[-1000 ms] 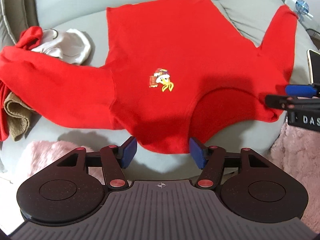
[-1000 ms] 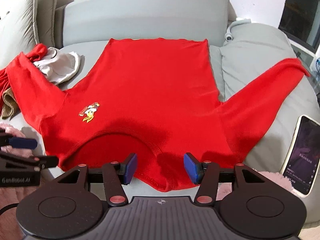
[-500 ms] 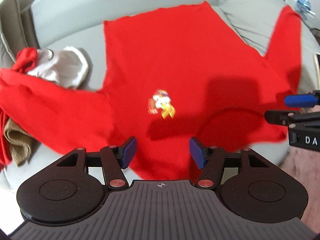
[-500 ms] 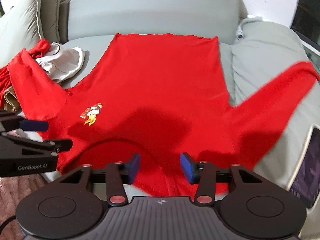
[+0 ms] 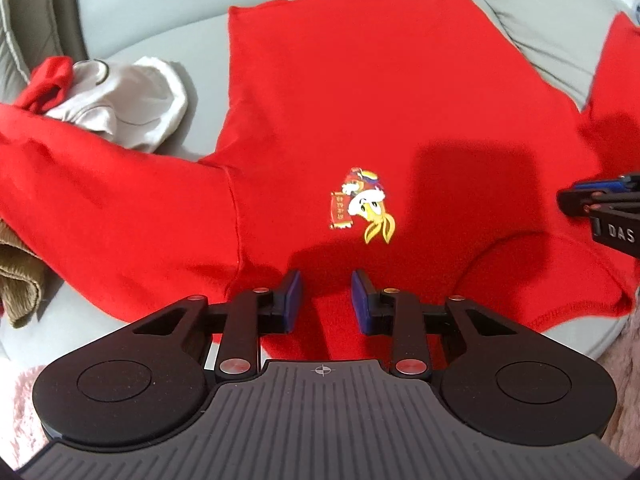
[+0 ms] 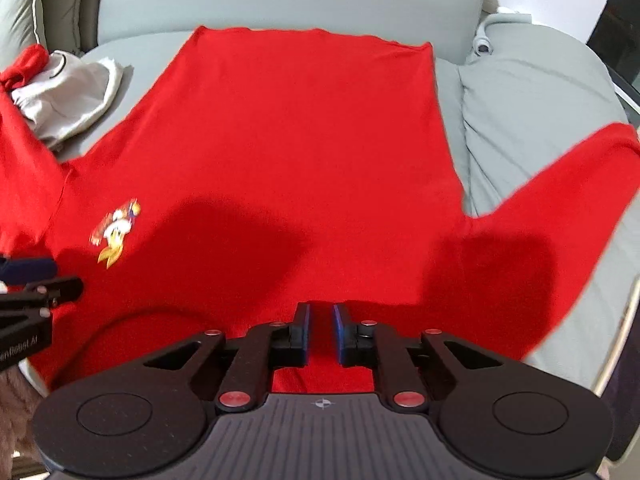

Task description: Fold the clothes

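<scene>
The left wrist view alone shows the rumpled olive-brown knitted cloth [image 5: 18, 276] at the left edge and the cartoon duck print [image 5: 362, 204] sharply, well ahead of the left gripper [image 5: 325, 300]; the right wrist view alone shows the far right sleeve running out over a plump grey cushion [image 6: 532, 100], a white cable end [image 6: 486, 42] at the sofa back, and the print only as a blur. Both show the bright red long-sleeved cotton shirt [image 5: 380, 100] spread flat, front up, on the grey upholstered sofa seat [image 5: 160, 52], hem toward the backrest and neckline toward the cameras. The left gripper hangs over the near shoulder edge of the shirt, its blue pads [image 5: 292, 300] set at a moderate gap and closing, red cloth lying between them though the pads do not yet press it. The right gripper [image 6: 321, 334] is over the other shoulder, its jaws closing to a narrow slit with a strip of red fabric in it; whether the pads already pinch it I cannot tell. A crumpled white garment [image 5: 120, 108] lies beside the left sleeve, a small red piece [image 5: 46, 80] touching it. Pink fluffy fabric [image 5: 20, 408] shows at the lower left corner.
</scene>
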